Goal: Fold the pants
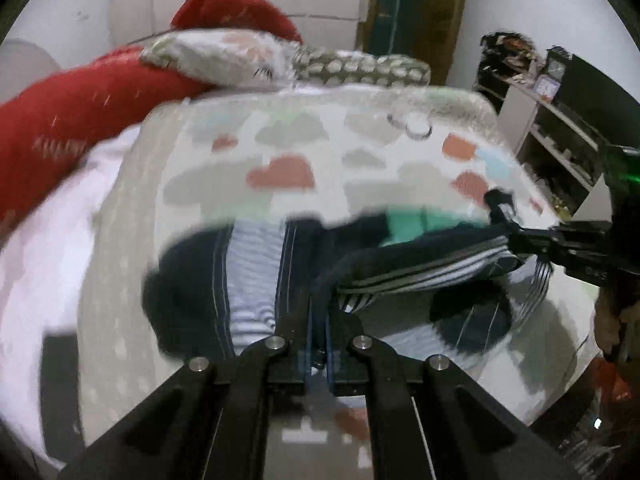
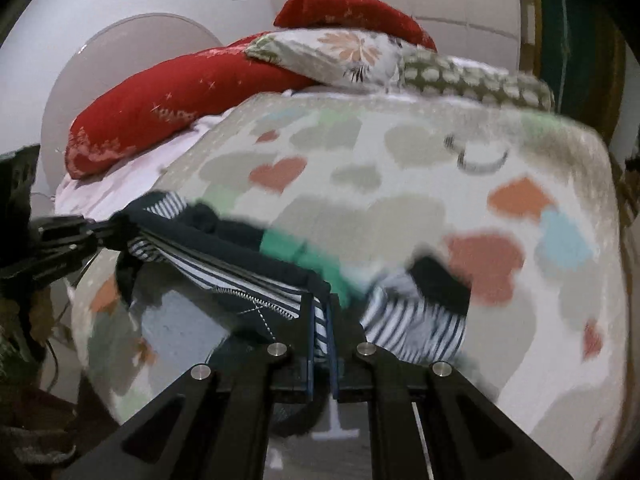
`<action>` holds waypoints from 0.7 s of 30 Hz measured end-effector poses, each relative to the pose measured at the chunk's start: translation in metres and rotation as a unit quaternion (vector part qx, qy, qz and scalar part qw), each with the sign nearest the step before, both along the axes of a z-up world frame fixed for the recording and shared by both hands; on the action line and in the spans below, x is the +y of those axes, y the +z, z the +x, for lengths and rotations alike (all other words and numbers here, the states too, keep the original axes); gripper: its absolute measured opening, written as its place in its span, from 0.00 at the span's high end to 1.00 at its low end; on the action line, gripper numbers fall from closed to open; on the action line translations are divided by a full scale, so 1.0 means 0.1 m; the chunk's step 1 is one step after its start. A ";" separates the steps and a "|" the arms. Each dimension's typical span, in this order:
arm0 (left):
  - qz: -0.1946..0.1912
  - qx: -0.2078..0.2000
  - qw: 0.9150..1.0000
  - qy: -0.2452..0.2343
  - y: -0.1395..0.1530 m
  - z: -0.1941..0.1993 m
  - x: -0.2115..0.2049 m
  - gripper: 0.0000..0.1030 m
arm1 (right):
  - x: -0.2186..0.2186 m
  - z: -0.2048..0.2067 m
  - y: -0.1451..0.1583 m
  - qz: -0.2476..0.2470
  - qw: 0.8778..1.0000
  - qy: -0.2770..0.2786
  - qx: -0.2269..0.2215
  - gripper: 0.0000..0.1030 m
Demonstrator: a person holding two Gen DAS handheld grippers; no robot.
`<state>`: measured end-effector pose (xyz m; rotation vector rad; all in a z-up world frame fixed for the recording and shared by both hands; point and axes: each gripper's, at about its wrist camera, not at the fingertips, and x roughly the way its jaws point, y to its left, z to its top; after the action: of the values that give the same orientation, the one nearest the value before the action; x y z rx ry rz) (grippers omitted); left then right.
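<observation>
The pants (image 1: 248, 276) are dark navy with a white-and-navy striped lining and a green patch (image 1: 404, 224); they hang stretched above the bed. My left gripper (image 1: 319, 312) is shut on the waistband edge. My right gripper (image 2: 323, 312) is shut on the other end of the same edge (image 2: 240, 272), near an open zipper. Each gripper shows in the other's view: the right one (image 1: 508, 232) at the right, the left one (image 2: 108, 232) at the left. The frames are blurred by motion.
The bed is covered by a heart-patterned blanket (image 2: 400, 184). Red pillows (image 2: 160, 108) and a floral pillow (image 2: 340, 56) lie at its head. A ring-shaped item (image 2: 476, 156) lies on the blanket. Shelves (image 1: 560, 120) stand at the right of the bed.
</observation>
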<state>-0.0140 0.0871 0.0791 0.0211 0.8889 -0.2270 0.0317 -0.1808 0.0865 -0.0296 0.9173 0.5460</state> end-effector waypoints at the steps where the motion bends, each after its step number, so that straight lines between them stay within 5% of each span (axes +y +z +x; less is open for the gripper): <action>1: 0.006 0.008 1.000 0.004 -0.10 -0.05 -0.01 0.95 | -0.01 -0.10 -0.11 0.008 1.000 -0.003 0.011 0.94; 5: 0.031 0.043 0.998 0.029 -0.45 -0.22 -0.05 0.88 | -0.08 -0.35 -0.46 0.027 0.998 -0.024 0.052 0.93; 9: 0.014 0.031 0.998 0.053 -0.35 -0.42 0.02 0.79 | -0.34 -0.58 -0.52 0.069 0.993 -0.066 0.068 0.84; 12: -0.018 0.015 0.996 0.085 -0.21 -0.59 0.19 0.57 | -0.65 -0.71 -0.36 0.096 0.988 -0.111 0.051 0.71; 16: -0.071 0.011 0.990 0.125 -0.11 -0.79 0.42 0.56 | -1.05 -0.78 -0.19 0.114 0.977 -0.179 0.027 0.46; 21: -0.101 0.021 0.984 0.144 -0.13 -0.85 0.52 0.56 | -1.24 -0.61 -0.27 0.147 0.964 -0.217 0.042 0.34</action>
<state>-0.0988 0.1391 0.0665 -0.3009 0.8954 -0.0472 -0.0293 -0.3043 0.0596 0.4575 0.8831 0.2694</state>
